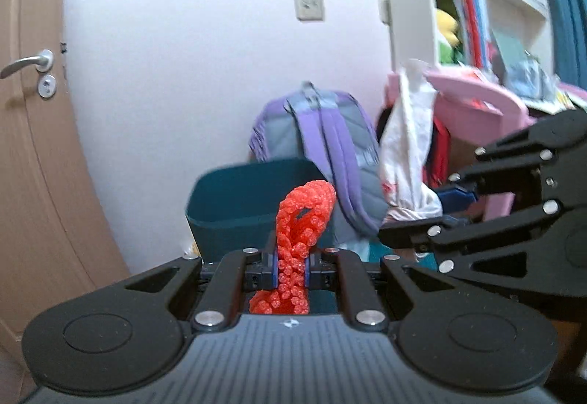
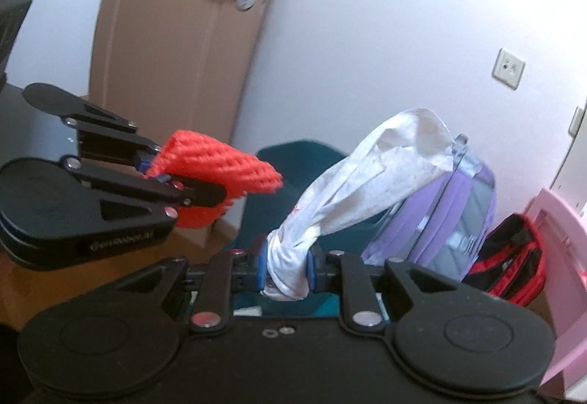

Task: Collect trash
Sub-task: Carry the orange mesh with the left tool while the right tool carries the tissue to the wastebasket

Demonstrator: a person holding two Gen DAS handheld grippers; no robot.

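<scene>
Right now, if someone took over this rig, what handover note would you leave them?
Left claw: shut on the red foam net, held up in the air.
Right claw: shut on the crumpled white wrapper, also raised.
The teal bin stands on the floor ahead, against the wall, beside a purple backpack.
Done: both pieces of trash picked up.
Left: carry them over the bin and release them; neither is in it yet.

At lower centre the right tongs [image 2: 286, 266] pinch a crumpled white bag [image 2: 367, 180]. At left the left tongs [image 2: 161, 171] clamp red netting [image 2: 223, 165]. Behind sit a teal bin [image 2: 312, 150] and a purple backpack [image 2: 451, 213].
</scene>
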